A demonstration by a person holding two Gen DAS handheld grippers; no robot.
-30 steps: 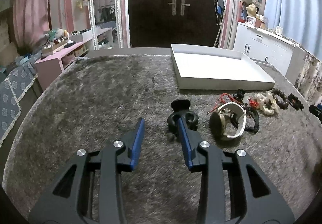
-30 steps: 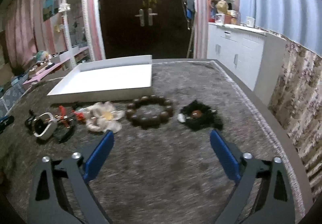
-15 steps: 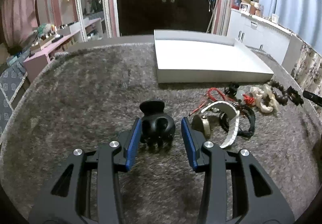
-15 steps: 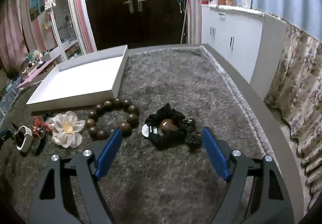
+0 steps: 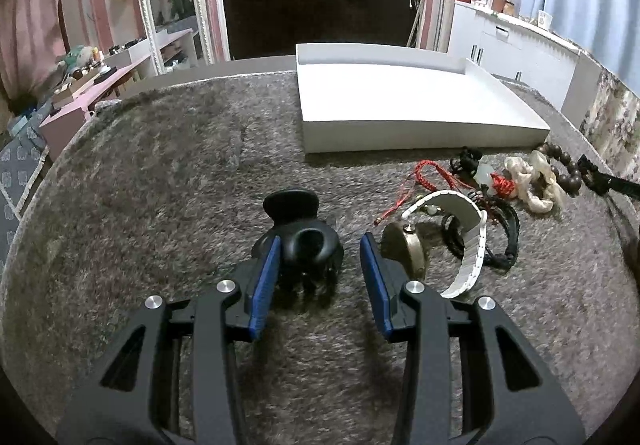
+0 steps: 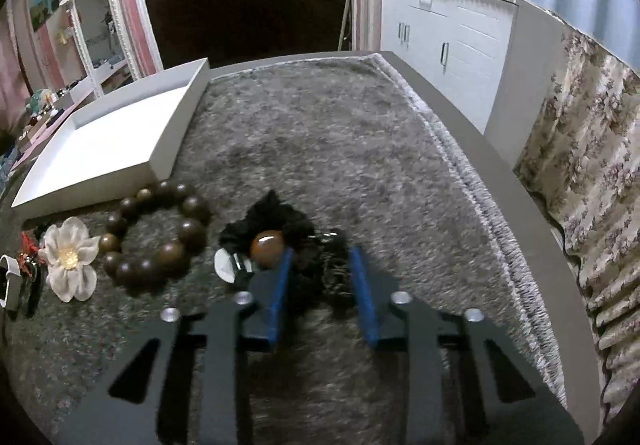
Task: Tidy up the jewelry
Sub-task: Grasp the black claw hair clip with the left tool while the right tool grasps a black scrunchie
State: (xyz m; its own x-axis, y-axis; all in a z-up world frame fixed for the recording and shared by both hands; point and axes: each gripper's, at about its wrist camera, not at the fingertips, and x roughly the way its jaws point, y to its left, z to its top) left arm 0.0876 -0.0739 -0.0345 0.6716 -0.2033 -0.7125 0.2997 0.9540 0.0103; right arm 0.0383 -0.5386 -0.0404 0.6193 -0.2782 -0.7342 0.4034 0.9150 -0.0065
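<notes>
A black claw hair clip [image 5: 308, 241] lies on the grey carpet between the pads of my left gripper [image 5: 320, 241]. The left pad touches the clip's side and the right pad stands clear of it, so the gripper is open. A black scrunchie with a brown bead [image 6: 266, 245] lies in front of my right gripper [image 6: 321, 253], whose jaws are closing. Their blue pads press into the scrunchie's black fabric from both sides. The white tray [image 5: 400, 133] stands behind the jewelry, and its corner [image 6: 120, 149] also shows in the right wrist view.
A white-band watch [image 5: 468, 241] with a brass face lies just right of the left gripper, with red cord [image 5: 424, 173] and black cords. A cream fabric flower [image 6: 70, 259] and a wooden bead bracelet [image 6: 156, 233] lie left of the scrunchie. The table edge [image 6: 480, 149] runs along the right.
The left gripper moved forward until the claw clip sat between its pads. The right gripper advanced to the scrunchie and its wide jaws narrowed onto it.
</notes>
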